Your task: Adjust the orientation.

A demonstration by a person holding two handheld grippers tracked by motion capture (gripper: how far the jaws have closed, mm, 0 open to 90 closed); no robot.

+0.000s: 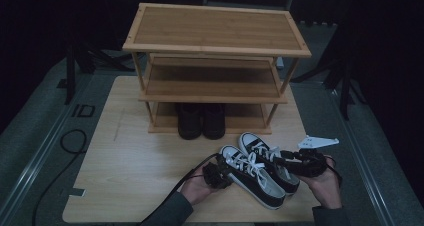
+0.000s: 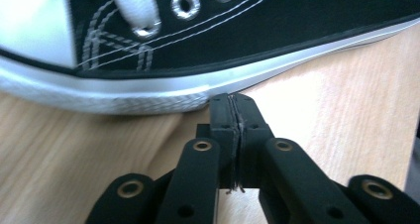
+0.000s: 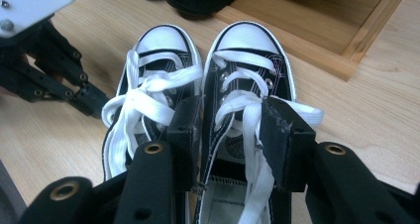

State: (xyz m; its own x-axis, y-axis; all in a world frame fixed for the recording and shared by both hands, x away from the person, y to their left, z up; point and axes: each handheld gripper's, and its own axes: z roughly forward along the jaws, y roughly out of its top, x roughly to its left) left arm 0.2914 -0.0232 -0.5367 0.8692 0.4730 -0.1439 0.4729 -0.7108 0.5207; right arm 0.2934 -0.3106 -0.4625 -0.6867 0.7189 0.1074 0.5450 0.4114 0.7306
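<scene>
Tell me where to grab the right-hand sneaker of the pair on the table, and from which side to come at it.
Grip the right-hand sneaker at the collar of its open mouth, coming from the heel end above, probably best. The right gripper already straddles that opening, one jaw between the two shoes, the other outside. The left sneaker lies close alongside, so a grip across the whole sole looks cramped. The left gripper is shut beside that shoe's sole.

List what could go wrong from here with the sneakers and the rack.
1. The right gripper straddles only the inner collar wall of the right sneaker; such a thin hold could let the shoe tilt or slip when lifted.
2. Loose white laces lie across both shoes and may snag on the jaws.
3. The left gripper is shut, its tip against the left sneaker's sole; a push could skew the pair.
4. Dark shoes already occupy the rack's bottom shelf.
</scene>
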